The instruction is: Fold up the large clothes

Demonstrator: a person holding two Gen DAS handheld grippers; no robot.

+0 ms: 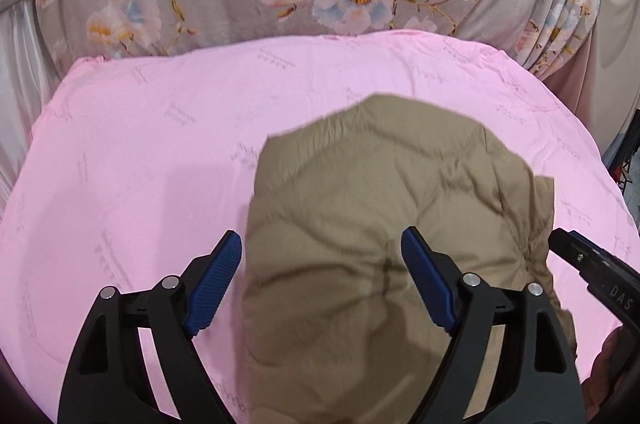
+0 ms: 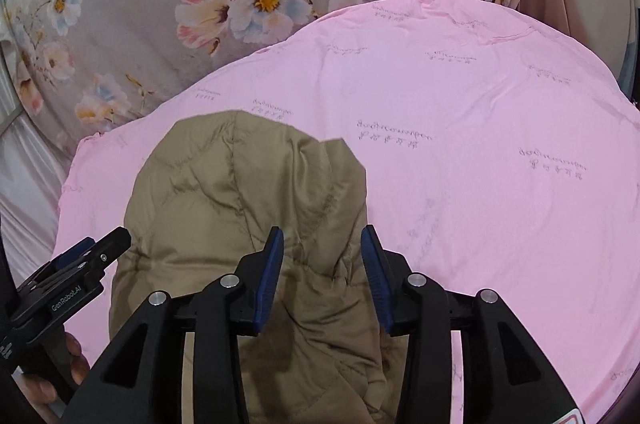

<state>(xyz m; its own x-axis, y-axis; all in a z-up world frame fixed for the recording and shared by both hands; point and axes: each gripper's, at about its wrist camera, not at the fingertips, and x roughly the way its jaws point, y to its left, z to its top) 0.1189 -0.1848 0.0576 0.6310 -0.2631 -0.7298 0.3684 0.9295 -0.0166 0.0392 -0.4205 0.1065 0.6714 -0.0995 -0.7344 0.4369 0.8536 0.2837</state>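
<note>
Black left tool (image 1: 322, 252) and right tool (image 2: 322, 248), blue ribbed pads, silver screws.

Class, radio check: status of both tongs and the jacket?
Left tongs open, right tongs open, both over the jacket. Tan quilted jacket bunched on pink sheet. Nothing in the way.

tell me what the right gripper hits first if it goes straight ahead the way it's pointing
Most likely the jacket: the right gripper has its jaws open over the jacket's right part, with the pink sheet beyond. Depth is unclear.
</note>
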